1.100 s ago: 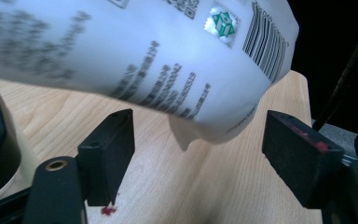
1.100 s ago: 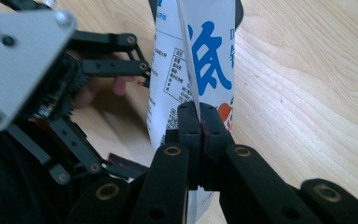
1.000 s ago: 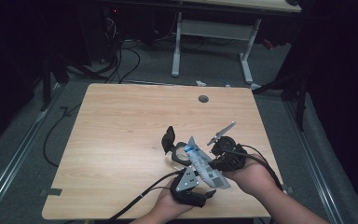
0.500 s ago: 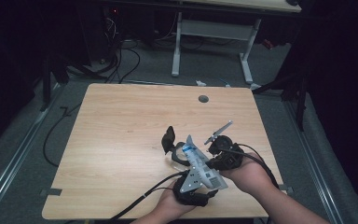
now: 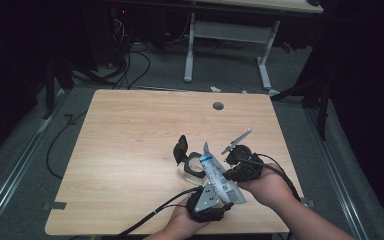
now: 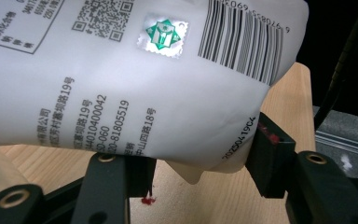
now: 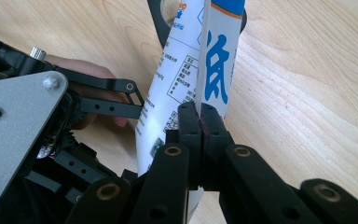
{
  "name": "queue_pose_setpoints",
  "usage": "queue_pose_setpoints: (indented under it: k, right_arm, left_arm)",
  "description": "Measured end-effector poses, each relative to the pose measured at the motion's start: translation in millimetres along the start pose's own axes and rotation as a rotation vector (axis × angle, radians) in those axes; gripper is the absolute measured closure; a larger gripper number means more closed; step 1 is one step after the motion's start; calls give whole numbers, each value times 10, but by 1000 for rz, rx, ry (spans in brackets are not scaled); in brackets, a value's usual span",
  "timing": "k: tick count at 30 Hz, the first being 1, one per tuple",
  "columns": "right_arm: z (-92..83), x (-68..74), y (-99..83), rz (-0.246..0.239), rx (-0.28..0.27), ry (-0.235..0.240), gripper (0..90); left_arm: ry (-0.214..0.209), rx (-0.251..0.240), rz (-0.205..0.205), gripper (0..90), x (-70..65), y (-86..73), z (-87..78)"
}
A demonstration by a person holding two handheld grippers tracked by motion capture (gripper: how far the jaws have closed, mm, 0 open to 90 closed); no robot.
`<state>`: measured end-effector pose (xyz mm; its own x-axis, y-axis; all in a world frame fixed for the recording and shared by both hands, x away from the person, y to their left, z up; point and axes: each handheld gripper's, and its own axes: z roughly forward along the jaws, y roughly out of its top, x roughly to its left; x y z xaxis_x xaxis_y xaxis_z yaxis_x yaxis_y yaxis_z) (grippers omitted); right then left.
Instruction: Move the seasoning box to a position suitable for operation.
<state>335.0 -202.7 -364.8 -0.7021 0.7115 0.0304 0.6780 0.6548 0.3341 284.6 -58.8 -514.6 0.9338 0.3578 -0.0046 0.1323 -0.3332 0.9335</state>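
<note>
Right fingers pinch one white pouch; left fingers, just closing, straddle its bottom edge.

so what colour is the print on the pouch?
White pouch, black text and barcode, big blue characters; clearest in the gripper views.

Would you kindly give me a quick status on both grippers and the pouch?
Right gripper clamped on the white printed pouch edge. Left gripper jaws just closing around its lower end, contact unclear. Black ring-shaped piece on table beside it, not obstructing.
</note>
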Motion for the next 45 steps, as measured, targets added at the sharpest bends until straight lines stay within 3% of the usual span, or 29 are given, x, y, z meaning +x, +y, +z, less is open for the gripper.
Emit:
queue_pose_setpoints:
  k: [7,12,25,45]
  right_arm:
    - [10,-18,33,-3,-5,13,900]
    - [-5,-20,83,-13,6,2,900]
    - [-10,3,208,-48,7,-12,900]
    - [-15,-6,275,-51,3,-9,900]
  left_arm:
    - [7,-1,-11,498,-5,15,-25]
    - [6,-7,4,492,-30,38,-51]
    - [13,-27,-3,475,1,47,-117]
    - [45,-39,-16,510,-6,84,-123]
